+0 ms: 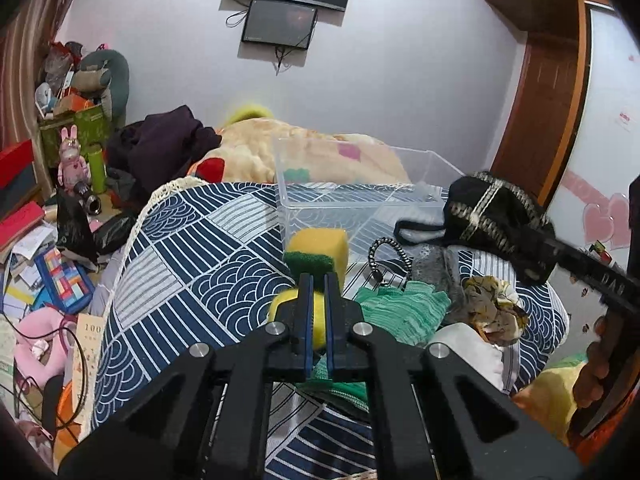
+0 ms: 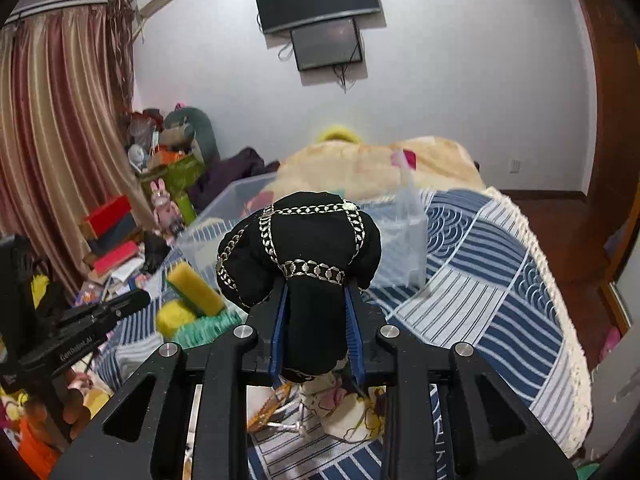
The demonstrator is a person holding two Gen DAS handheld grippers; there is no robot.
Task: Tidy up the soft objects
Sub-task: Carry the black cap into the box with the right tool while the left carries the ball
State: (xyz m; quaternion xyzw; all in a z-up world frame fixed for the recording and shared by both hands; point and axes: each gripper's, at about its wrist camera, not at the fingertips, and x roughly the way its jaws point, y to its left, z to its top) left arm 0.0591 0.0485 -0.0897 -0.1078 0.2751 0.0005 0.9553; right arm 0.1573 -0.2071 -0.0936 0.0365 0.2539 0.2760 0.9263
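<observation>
Near the middle of the right wrist view, the soft black cloth bag with silver chain trim (image 2: 300, 256) puffs out like a mushroom above the right tool (image 2: 316, 292). Both blue pads squeeze its lower part, so the tool is about half closed on it and holding it up off the bed. In the left wrist view the same bag sits at the right side of the frame, in the air.

Just behind the bag is the clear plastic box (image 2: 404, 248), resting on the bed with the blue and white patterned cover (image 2: 500, 280). I think the bag is meant to go in there.

What could go wrong? The bag is floppy and big on top. It could slide out of the pads and drop back on the bed. Its black strap hangs loose in the left wrist view and could catch on the box edge. The box looks light, so a bump might push it away.

Lower in the left wrist view, the left tool (image 1: 317, 280) has its pads almost shut with nothing between them. It hangs over the yellow sponge with a green scrub side (image 1: 320, 250) and the green knitted cloth (image 1: 400, 308). A yellow fuzzy ball (image 1: 318, 316) sits under it. If it drops lower it could shove that pile around.
</observation>
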